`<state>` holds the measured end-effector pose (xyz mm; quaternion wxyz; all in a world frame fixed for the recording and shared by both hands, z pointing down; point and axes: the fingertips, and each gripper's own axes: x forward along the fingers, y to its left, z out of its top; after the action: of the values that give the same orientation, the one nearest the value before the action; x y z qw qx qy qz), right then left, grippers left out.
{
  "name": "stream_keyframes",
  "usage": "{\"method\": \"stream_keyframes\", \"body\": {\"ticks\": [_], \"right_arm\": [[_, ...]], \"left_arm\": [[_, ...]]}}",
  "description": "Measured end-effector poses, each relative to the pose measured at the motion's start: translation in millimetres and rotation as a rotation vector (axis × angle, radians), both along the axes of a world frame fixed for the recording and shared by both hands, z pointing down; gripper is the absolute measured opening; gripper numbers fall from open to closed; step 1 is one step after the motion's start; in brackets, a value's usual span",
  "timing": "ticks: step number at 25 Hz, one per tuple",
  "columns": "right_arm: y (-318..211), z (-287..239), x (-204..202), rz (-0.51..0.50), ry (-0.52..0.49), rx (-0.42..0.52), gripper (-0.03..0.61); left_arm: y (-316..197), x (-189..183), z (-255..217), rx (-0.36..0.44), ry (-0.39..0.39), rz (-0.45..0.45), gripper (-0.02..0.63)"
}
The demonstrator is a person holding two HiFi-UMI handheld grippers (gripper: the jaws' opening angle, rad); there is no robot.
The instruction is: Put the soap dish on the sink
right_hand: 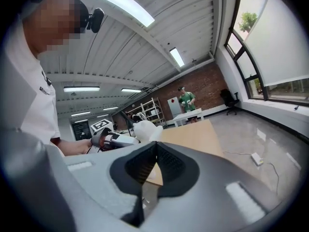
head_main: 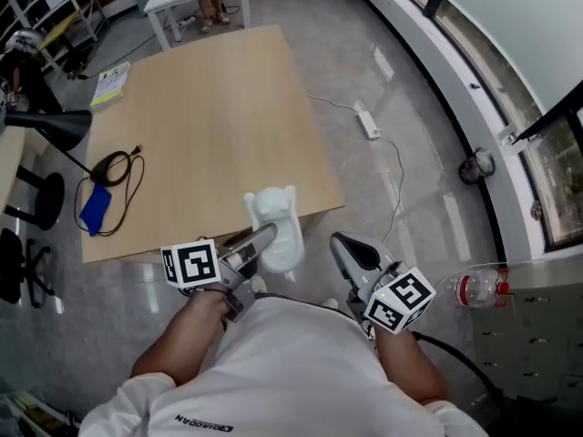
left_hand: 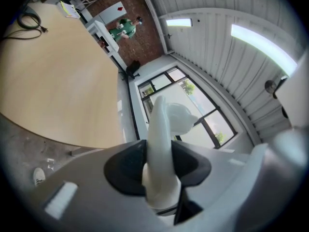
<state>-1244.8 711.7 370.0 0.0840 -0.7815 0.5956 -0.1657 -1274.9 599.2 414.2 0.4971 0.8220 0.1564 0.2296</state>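
My left gripper (head_main: 264, 240) is shut on the white soap dish (head_main: 278, 218), a glossy moulded piece with two small ear-like points. It hangs in the air just off the near edge of the wooden table (head_main: 209, 126). In the left gripper view the soap dish (left_hand: 162, 144) stands on edge, with both dark pads pressed against its sides. My right gripper (head_main: 346, 244) is beside it to the right, shut with nothing between its fingers. The right gripper view shows its jaws (right_hand: 153, 151) closed together, and the soap dish (right_hand: 145, 129) in the left gripper (right_hand: 116, 139) beyond them.
A black cable coil and a blue pad (head_main: 96, 208) lie on the table's left side, with a booklet (head_main: 111, 85) at its far corner. On the grey floor are a power strip (head_main: 369, 124) and a plastic bottle (head_main: 474, 288). A black lamp (head_main: 55, 130) stands left.
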Motion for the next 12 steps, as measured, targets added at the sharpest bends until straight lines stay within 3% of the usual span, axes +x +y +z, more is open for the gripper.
{"method": "stream_keyframes", "body": {"ticks": [12], "right_arm": [[122.6, -0.2, 26.7, 0.233, -0.003, 0.013, 0.002]], "left_arm": [[118.3, 54.1, -1.5, -0.001, 0.015, 0.228, 0.15]]}}
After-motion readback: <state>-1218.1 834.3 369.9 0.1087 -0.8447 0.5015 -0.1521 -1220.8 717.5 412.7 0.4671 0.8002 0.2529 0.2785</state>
